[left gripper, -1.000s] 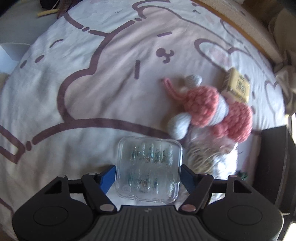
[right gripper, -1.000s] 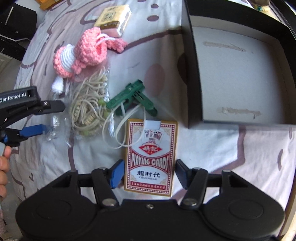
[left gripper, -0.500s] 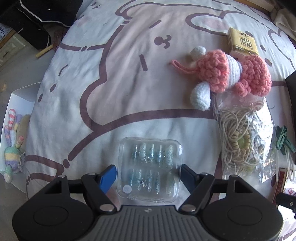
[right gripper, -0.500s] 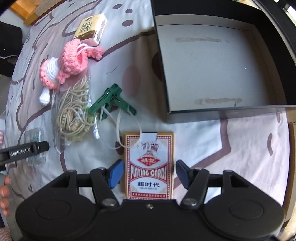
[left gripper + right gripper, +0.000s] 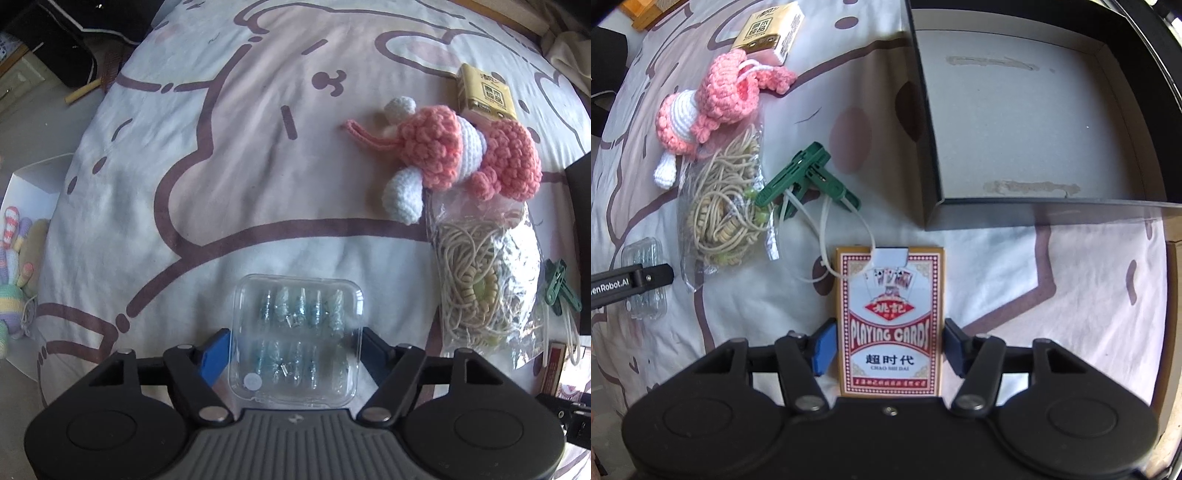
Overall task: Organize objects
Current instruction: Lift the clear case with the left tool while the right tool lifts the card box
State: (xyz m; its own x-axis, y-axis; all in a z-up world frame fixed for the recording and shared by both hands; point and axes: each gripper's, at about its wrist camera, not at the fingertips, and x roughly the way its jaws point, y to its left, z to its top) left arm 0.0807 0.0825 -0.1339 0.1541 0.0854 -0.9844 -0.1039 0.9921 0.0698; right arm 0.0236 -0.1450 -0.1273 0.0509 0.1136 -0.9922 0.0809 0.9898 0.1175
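Two hand-held grippers are pointed straight down over a white bedsheet printed with brown cartoon outlines (image 5: 258, 177). Between the blue pads of the left gripper (image 5: 293, 350) a clear plastic clamshell case of small blue-tinted pieces (image 5: 295, 339) is framed; its jaws have just been closing, and the pads appear to meet the case's sides, so the case is taken as grasped. A red-and-gold box of playing cards (image 5: 890, 321) is bracketed by the right gripper (image 5: 889, 349), whose jaws have likewise just been closing, with the pads seen against the box edges. Near the case, a pink and white crocheted toy (image 5: 461, 158), a clear bag of beige cord (image 5: 484, 280) and a green plastic clip (image 5: 805, 179) are laid on the sheet. An open black box with a grey floor (image 5: 1034, 122) is seen beyond the cards.
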